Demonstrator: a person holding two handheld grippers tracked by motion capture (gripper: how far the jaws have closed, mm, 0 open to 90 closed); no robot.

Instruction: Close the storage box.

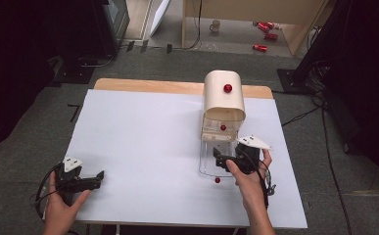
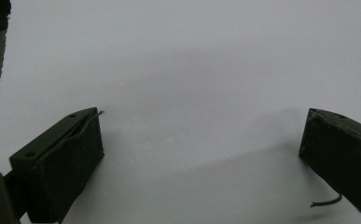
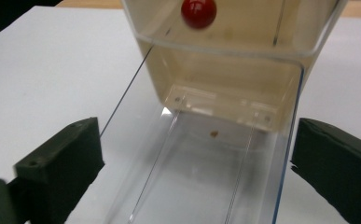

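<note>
A white table [image 1: 143,147] fills most of the high view, with grey carpet around it. Toward its far right stands a cream box [image 1: 223,98] with a rounded top and a red knob [image 1: 227,88] on its front. A clear plastic drawer [image 1: 210,159] is pulled out from the bottom of the box toward the person and lies flat on the table.

The right gripper [image 1: 221,161] sits at the near end of that drawer, held by the person's right hand [image 1: 246,176], whose forearm comes in from the bottom edge. In the right gripper view its jaws stand wide apart, one on each side of the drawer [image 3: 201,177], pressing on nothing, and the gripper [image 3: 197,158] looks straight along the drawer into the box. A small red ball [image 1: 217,180] lies on the table just past the drawer's near end, close beside the right hand.

The left gripper [image 1: 99,177] rests low at the near left corner of the table, well apart from the box, gripped by the left hand [image 1: 62,205]. Its jaws are also apart with bare table [image 2: 192,70] between them. Open table lies between the two hands.
</note>
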